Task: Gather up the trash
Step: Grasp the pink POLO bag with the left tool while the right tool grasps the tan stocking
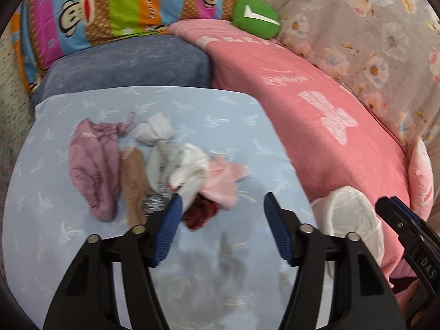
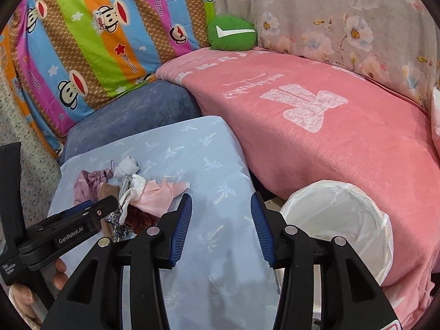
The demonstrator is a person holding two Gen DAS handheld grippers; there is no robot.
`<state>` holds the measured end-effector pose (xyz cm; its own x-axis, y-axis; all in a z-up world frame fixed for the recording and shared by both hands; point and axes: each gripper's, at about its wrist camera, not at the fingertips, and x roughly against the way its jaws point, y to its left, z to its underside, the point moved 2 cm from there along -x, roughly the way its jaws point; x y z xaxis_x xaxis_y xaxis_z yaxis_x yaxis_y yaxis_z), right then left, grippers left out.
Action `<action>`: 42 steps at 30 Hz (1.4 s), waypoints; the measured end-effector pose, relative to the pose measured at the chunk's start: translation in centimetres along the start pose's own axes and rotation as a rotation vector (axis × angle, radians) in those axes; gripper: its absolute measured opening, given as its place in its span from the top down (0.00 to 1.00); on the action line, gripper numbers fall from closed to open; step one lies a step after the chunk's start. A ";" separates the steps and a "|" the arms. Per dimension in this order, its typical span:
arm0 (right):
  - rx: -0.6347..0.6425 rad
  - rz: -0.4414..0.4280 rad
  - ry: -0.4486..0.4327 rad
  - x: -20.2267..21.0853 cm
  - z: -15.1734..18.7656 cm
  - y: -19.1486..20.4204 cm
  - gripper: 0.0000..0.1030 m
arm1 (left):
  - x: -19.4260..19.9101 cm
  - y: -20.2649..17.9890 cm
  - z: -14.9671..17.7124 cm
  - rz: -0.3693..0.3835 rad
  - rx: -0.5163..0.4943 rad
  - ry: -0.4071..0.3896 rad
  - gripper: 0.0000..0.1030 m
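A heap of small cloth scraps (image 1: 154,170) is seen lying on a light blue cushion (image 1: 137,247) printed with pale palm figures. In the heap a mauve piece (image 1: 93,162), a tan piece (image 1: 133,181), white and grey pieces, a pale pink piece (image 1: 222,184) and a dark red piece (image 1: 199,213) can be told apart, most of them touching one another.

The left gripper (image 1: 222,206) is held just above the near edge of the heap. Its jaws are parted widely and nothing is gripped; one blue pad (image 1: 170,228) is close beside the white and dark red scraps, but whether it touches them cannot be told.

The right gripper (image 2: 220,203) is held over the bare blue cloth, to the right of the heap. Its jaws are also apart, and nothing is between them.

A bin lined with a white bag (image 2: 338,220) is placed beside the cushion, against a pink blanket (image 2: 330,143). Behind, a striped monkey-print pillow (image 2: 96,33), a green cushion (image 2: 232,34) and a flowered cover (image 2: 343,19) are seen.
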<state>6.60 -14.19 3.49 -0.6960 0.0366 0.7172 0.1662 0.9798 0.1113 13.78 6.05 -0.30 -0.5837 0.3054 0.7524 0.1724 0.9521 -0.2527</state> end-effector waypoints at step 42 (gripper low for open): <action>0.232 -0.226 0.228 -16.3 1.8 22.0 0.56 | -6.2 16.8 -1.9 -0.010 0.289 0.143 0.77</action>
<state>20.34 7.06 -6.96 -0.5200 -0.2041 0.8294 -0.1535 0.9776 0.1442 21.83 20.19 -8.05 -0.4631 0.3150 0.8284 -0.0777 0.9167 -0.3920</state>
